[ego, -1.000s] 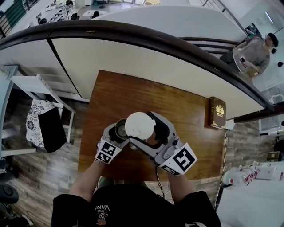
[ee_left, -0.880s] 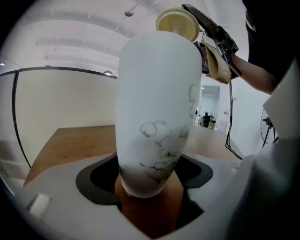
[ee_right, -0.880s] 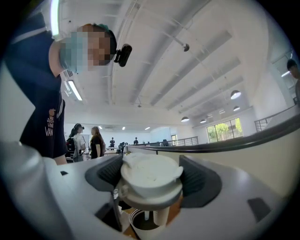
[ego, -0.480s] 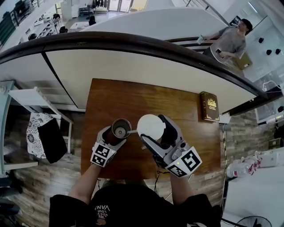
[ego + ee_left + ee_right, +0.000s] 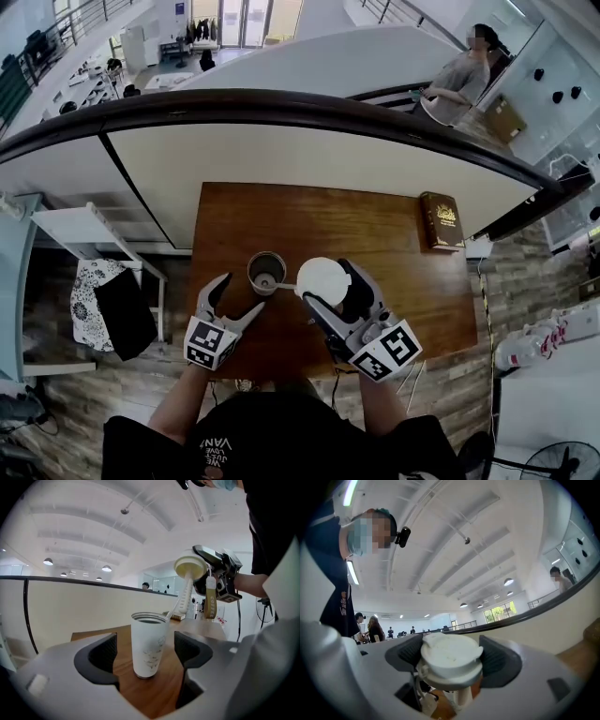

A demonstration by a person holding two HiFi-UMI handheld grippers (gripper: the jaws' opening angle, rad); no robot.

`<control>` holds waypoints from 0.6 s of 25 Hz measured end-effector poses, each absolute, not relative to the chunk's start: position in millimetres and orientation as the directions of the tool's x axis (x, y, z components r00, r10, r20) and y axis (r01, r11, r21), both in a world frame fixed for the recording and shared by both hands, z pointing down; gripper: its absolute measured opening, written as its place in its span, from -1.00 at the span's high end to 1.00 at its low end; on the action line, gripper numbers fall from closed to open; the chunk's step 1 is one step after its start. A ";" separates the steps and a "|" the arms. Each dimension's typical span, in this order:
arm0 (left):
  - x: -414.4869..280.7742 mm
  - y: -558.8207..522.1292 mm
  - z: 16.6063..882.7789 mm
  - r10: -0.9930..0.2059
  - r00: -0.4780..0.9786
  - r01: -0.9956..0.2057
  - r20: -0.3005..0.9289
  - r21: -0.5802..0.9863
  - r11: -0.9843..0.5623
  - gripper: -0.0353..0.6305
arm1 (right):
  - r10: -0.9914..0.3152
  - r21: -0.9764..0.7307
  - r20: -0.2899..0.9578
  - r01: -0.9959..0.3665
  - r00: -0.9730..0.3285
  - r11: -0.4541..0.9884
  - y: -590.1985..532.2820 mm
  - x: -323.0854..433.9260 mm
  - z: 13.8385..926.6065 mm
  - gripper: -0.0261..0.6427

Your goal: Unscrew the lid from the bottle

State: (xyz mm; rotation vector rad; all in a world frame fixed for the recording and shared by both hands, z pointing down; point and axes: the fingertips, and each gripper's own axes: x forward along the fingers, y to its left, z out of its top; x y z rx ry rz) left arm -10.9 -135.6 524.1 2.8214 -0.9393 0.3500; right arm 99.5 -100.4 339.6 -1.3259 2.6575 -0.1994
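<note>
1 white cylindrical bottle (image 5: 266, 273), mouth open, upright near tabletop (image 5: 375, 234) front edge | 1 round white lid (image 5: 322, 280), off, clamped in right gripper (image 5: 328, 283) jaws | left gripper (image 5: 239, 298) jaws apart, clear of bottle | 1 brown book (image 5: 442, 221), right edge

Two grippers: the left gripper (image 5: 238, 298) and the right gripper (image 5: 330, 286). One bottle (image 5: 266, 273), just ahead of the left gripper's parted jaws. One lid (image 5: 322, 280), clamped between the right gripper's jaws. One book (image 5: 441, 221), well beyond the right gripper. One table (image 5: 281, 211) beneath both grippers.
</note>
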 end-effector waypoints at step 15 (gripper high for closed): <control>-40.6 -93.1 439.3 -0.562 0.818 -0.567 0.118 0.003 -0.824 0.07 | -0.835 -0.208 -0.083 -0.810 -0.544 0.548 -60.7 73.5 348.4 -0.14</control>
